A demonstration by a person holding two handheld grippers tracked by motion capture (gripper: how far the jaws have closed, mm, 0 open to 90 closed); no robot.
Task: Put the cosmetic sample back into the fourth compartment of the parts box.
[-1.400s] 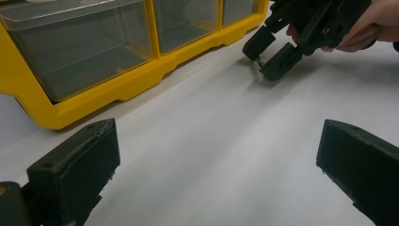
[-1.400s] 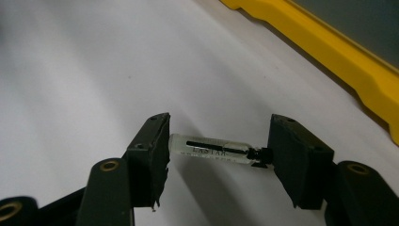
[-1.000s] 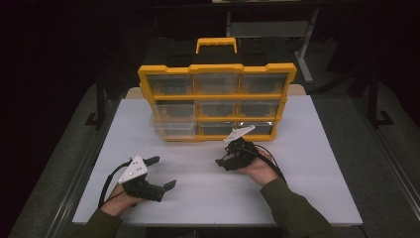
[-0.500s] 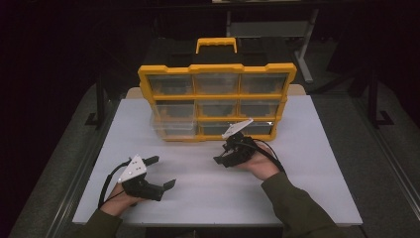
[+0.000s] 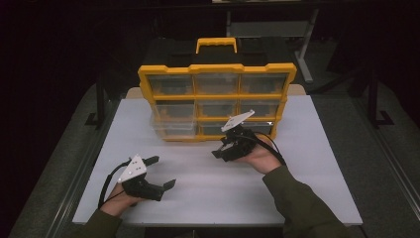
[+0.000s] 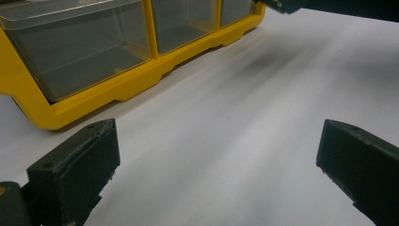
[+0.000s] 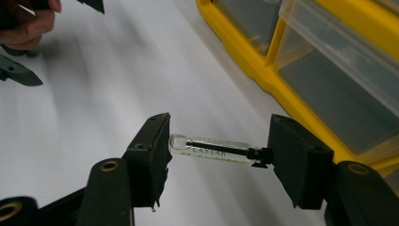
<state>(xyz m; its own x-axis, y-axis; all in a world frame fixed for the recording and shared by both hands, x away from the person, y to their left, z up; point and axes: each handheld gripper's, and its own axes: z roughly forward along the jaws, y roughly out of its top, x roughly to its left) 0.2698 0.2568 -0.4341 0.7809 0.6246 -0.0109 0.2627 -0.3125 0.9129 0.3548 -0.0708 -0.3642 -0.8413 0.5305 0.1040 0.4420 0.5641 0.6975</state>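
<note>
The drawer organizer (image 5: 217, 101) stands upright at the far middle of the table (image 5: 322, 163), its handle (image 5: 216, 43) on top and its drawers facing the person. One lower-left drawer (image 5: 171, 126) juts forward of the rest. Just in front of the organizer's bottom right part sits the right gripper (image 5: 221, 151), raised off the table, with a small vial (image 7: 216, 150) spanning lengthwise between its jaws (each end touching a pad). The left gripper (image 5: 163, 172) lies nearer the person, at the table's left front, well apart from the organizer, with bare tabletop between its jaws.
</note>
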